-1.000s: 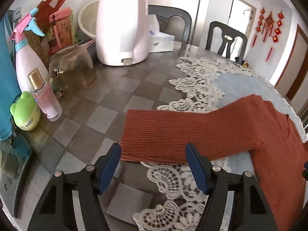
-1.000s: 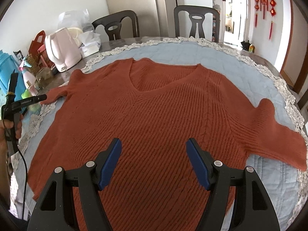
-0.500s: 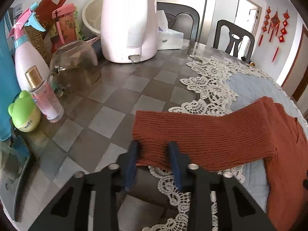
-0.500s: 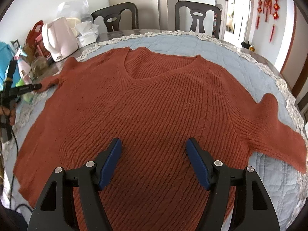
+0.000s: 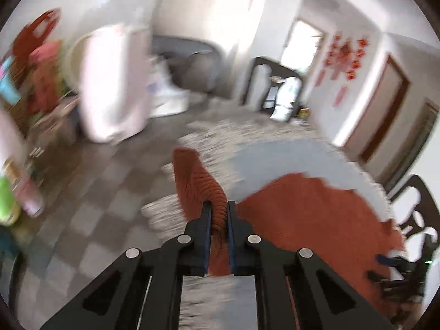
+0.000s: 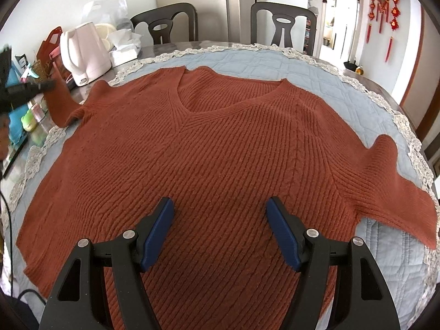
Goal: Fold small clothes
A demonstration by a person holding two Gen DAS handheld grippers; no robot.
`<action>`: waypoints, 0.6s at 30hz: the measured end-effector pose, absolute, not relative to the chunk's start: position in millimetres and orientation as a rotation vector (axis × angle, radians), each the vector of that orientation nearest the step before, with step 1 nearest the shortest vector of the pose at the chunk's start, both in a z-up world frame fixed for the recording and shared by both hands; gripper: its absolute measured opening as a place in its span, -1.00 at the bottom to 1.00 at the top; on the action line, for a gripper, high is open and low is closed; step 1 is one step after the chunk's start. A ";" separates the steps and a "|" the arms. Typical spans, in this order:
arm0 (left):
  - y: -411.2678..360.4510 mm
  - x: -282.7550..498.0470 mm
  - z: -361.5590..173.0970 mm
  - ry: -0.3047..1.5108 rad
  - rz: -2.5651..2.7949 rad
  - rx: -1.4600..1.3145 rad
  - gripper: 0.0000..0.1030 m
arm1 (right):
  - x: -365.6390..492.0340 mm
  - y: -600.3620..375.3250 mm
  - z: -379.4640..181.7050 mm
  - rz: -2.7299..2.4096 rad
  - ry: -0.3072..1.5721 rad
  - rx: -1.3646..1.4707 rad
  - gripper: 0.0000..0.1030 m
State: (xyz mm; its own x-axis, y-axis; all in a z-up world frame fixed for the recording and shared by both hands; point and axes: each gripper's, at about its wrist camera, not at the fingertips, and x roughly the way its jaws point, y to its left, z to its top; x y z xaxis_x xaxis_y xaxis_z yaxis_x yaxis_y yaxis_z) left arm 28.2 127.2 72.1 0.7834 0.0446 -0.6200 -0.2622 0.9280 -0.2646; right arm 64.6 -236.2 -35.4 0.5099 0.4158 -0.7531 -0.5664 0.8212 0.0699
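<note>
Quilted table (image 6: 316, 66), sweater (image 6: 220, 148) neckline away, left tool (image 5: 219, 214) pinching sleeve (image 5: 198, 184) (raised)

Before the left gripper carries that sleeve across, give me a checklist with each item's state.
1. Left gripper shut on the sleeve: ok.
2. Sleeve lifted off the table: ok.
3. Sweater body lying flat: ok.
4. Right gripper open, over the sweater, holding nothing: ok.
5. How much cloth sits between the left fingers: cannot tell, the view is blurred.
6. Kettle clear of the sleeve's path: cannot tell.
</note>
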 end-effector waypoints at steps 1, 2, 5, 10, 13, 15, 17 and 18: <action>115.9 35.1 78.9 0.642 0.125 -0.348 -0.78 | 64.5 -236.1 -35.3 0.596 0.850 -0.194 0.37; 103.2 43.0 84.6 0.633 0.079 -0.344 -0.78 | 64.9 -235.8 -35.2 0.596 0.850 -0.194 0.37; 60.2 71.9 90.2 0.636 -0.052 -0.330 -0.78 | 65.9 -236.1 -35.3 0.600 0.851 -0.186 0.37; -6.9 116.2 63.7 0.733 -0.261 -0.325 -0.76 | 66.8 -237.0 -35.4 0.605 0.852 -0.173 0.36; -25.3 130.4 43.6 0.816 -0.319 -0.345 -0.70 | 67.3 -238.3 -35.2 0.605 0.852 -0.173 0.37; -28.0 124.8 40.4 0.828 -0.332 -0.369 -0.51 | 68.1 -240.6 -34.6 0.613 0.853 -0.157 0.37; -20.1 112.5 47.6 0.793 -0.339 -0.387 -0.39 | 68.9 -245.3 -33.3 0.621 0.856 -0.124 0.36; -13.2 105.7 52.7 0.769 -0.331 -0.389 -0.31 | 70.5 -248.9 -30.9 0.624 0.872 -0.087 0.37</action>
